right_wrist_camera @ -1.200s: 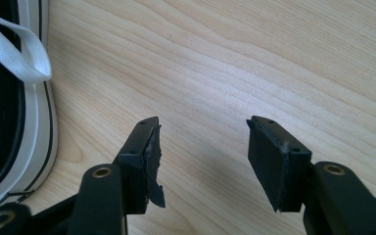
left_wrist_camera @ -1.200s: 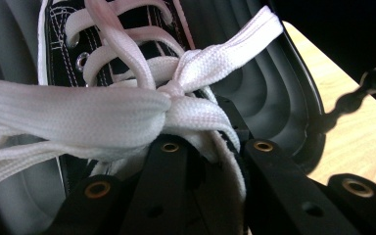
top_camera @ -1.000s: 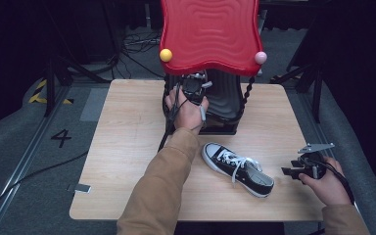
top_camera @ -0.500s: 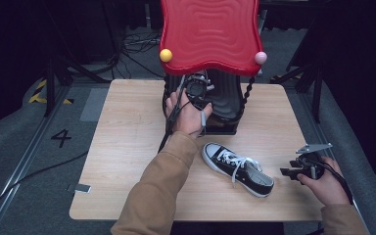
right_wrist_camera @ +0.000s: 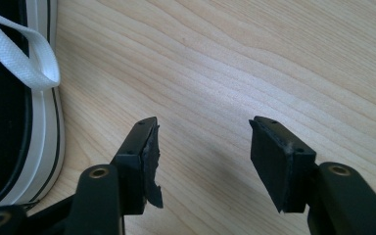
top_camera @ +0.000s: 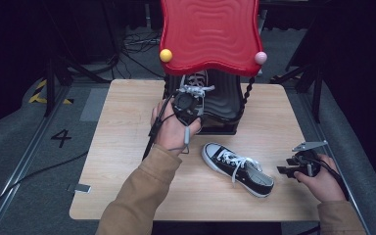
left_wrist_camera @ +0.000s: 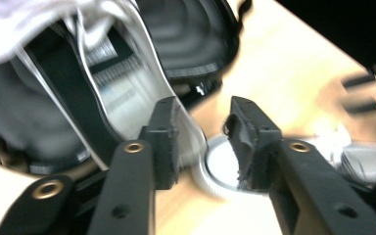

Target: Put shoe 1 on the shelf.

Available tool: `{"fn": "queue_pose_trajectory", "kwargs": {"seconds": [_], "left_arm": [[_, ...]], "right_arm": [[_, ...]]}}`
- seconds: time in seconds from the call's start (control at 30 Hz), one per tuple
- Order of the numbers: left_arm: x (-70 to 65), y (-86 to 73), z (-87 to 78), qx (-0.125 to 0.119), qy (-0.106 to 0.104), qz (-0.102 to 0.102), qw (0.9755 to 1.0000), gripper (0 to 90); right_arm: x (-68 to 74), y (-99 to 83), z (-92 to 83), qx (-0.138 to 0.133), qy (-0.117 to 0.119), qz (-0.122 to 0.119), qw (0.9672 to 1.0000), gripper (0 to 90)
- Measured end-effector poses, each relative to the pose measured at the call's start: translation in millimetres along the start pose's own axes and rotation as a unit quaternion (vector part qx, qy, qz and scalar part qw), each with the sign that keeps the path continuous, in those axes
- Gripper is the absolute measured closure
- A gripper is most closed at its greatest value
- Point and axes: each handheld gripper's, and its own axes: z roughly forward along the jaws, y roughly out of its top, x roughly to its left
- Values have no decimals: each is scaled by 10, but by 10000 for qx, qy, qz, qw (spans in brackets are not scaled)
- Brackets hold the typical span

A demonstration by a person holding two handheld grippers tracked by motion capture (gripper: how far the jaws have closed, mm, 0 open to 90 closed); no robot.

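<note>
A black-and-white sneaker lies on its sole on the wooden table. A second sneaker rests on the black lower shelf of a rack with a wavy red top. My left gripper hovers just in front of that shelf. In the left gripper view the gripper is open; its jaws have just been closing, with nothing between them, and the shelf sneaker is blurred at upper left. My right gripper rests open near the table sneaker's heel. In the right gripper view the gripper holds nothing, with the sneaker's sole at its left.
The rack stands at the table's far middle, with a yellow ball and a pink ball at the red top's corners. Cables and dark stands sit on the floor behind. Bare tabletop lies to the left.
My left gripper has let go of the sneaker on the shelf and drawn back a little toward me. The right hand has kept still.
</note>
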Motion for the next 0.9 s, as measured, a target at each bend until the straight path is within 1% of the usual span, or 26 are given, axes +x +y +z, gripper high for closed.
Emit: {"fn": "queue_pose_trajectory", "kwargs": {"seconds": [0.1,0.13,0.17,0.2,0.23,0.27,0.3,0.33,0.37,0.4,0.5,0.53,0.6,0.63,0.67,0.73,0.9], "left_arm": [[-16,-110,-30,196,-201,114,9995,709],[-16,-110,-30,196,-201,114,9995,721],[-17,-155,-23,293,-240,195,9991,721],[-15,-193,-14,340,-262,261,9987,740],[-8,-233,3,362,-355,327,9982,750],[19,-317,52,395,-521,549,9963,760],[19,-317,52,395,-521,549,9963,776],[30,-352,74,476,-541,601,9956,795],[50,-414,124,612,-658,581,9943,803],[50,-414,124,612,-658,581,9943,815],[74,-486,193,695,-701,609,9933,839],[85,-505,220,686,-704,613,9933,851],[107,-523,260,658,-619,638,9939,882],[117,-527,279,638,-609,660,9939,895],[130,-529,300,603,-620,624,9943,898],[161,-519,356,474,-530,577,9958,900],[237,-491,445,385,-310,549,9973,900]], "right_arm": [[-4,13,2,33,10,-24,10000,457],[-4,13,2,33,10,-24,10000,457],[-3,18,2,56,25,-33,10000,462],[1,23,0,94,39,-55,9999,469],[5,27,0,107,49,-67,9999,474],[5,31,-9,176,79,-131,9997,484],[5,31,-9,176,79,-131,9997,484],[3,29,-8,213,80,-167,9996,492],[1,26,-5,230,81,-183,9995,501],[-1,23,-4,251,100,-187,9995,514],[0,19,0,260,126,-176,9994,524],[2,19,1,266,138,-186,9994,529],[8,18,6,263,156,-170,9994,537],[10,19,7,275,177,-174,9993,537],[11,18,9,276,184,-178,9993,537],[11,19,11,280,177,-181,9993,533],[9,16,4,273,168,-178,9993,526]]}}
